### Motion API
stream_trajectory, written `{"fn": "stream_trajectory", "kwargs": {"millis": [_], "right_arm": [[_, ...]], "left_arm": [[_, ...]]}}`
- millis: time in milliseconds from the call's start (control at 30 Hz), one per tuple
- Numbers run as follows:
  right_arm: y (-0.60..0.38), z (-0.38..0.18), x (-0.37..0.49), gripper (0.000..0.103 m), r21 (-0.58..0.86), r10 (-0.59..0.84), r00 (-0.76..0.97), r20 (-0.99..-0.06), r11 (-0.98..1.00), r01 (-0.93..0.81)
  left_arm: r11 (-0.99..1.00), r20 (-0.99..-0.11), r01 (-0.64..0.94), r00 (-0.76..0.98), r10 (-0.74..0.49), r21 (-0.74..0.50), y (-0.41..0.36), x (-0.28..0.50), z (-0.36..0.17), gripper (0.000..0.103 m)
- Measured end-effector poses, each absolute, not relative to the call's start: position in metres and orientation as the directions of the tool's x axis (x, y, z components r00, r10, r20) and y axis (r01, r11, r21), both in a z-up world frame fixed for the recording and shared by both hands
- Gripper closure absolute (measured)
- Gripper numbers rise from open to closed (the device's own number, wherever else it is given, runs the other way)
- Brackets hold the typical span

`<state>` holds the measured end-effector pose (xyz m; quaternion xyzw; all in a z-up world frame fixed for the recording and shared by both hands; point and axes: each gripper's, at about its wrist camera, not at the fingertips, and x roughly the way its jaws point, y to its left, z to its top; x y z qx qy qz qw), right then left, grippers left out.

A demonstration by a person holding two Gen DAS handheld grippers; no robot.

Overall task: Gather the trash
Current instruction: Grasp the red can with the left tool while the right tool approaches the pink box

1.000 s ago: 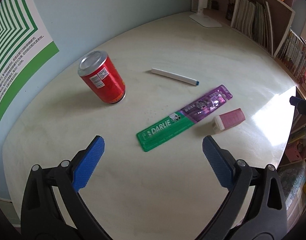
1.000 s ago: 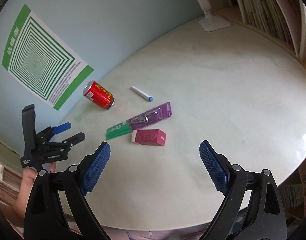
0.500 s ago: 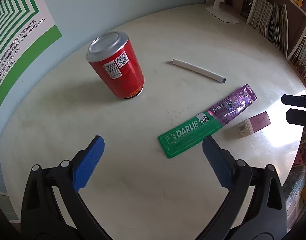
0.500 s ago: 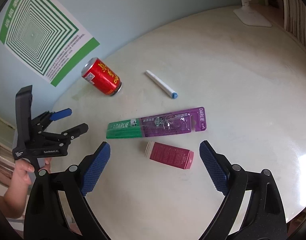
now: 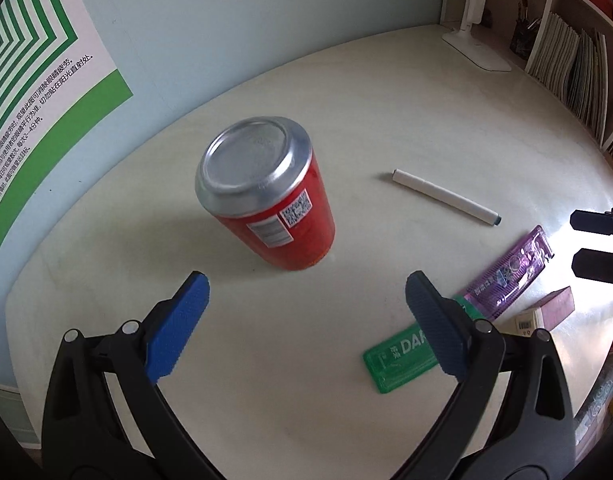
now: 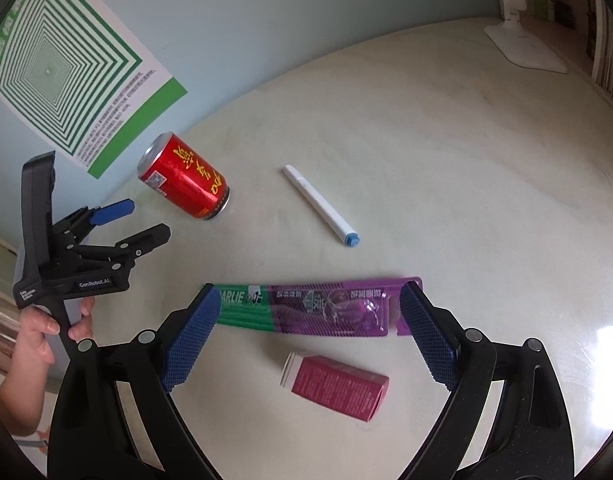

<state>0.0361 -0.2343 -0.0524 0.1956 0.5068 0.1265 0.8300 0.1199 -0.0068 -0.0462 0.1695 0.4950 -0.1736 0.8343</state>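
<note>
Left wrist view shows the left tongs (image 5: 306, 300) wide open, holding nothing, with the red can (image 5: 266, 200) standing just ahead of them, in line with the gap. The right tongs (image 6: 310, 328) are wide open too and hold nothing; they hang over the toothbrush pack (image 6: 306, 306), and the pink box (image 6: 334, 384) lies just below the pack. A white pen (image 6: 320, 205) lies apart from the can, farther back on the tabletop (image 6: 466, 160). I think the step now is getting the left tongs around the can. To do it well, slide them straight forward until a blue pad sits on each side of the red part, then squeeze gently, because a thin can may dent or tip. There is bare room on both sides of the can, so the pads should fit. The wall and poster (image 5: 46, 80) are close behind the can, and the near rim of the tabletop is just under the left tongs. The lamp base (image 6: 526, 44) is far off at the back.
</note>
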Motion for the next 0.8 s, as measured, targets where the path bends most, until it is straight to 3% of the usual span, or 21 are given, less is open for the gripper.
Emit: {"fn": "stream_trajectory", "kwargs": {"millis": [233, 600, 700, 767, 800], "right_arm": [[-0.244, -0.071, 0.028, 0.013, 0.476, 0.415, 0.424, -0.805, 0.878, 0.044], [-0.224, -0.094, -0.006, 0.014, 0.457, 0.437, 0.323, -0.84, 0.889, -0.015], [-0.217, -0.099, -0.013, 0.02, 0.449, 0.435, 0.312, -0.844, 0.893, -0.03], [-0.212, -0.101, -0.017, 0.025, 0.432, 0.424, 0.305, -0.853, 0.901, -0.045], [-0.209, -0.1, -0.018, 0.031, 0.423, 0.42, 0.311, -0.853, 0.904, -0.061]], "left_arm": [[0.867, -0.879, 0.477, 0.464, -0.11, 0.143, -0.022, 0.14, -0.054, 0.007], [0.852, -0.871, 0.497, 0.479, -0.111, 0.165, -0.037, 0.161, -0.072, 0.007], [0.854, -0.86, 0.488, 0.5, -0.105, 0.179, -0.04, 0.164, -0.074, 0.015], [0.857, -0.864, 0.486, 0.492, -0.107, 0.17, -0.042, 0.167, -0.075, 0.033], [0.86, -0.866, 0.485, 0.487, -0.112, 0.161, -0.042, 0.169, -0.076, 0.034]]}}
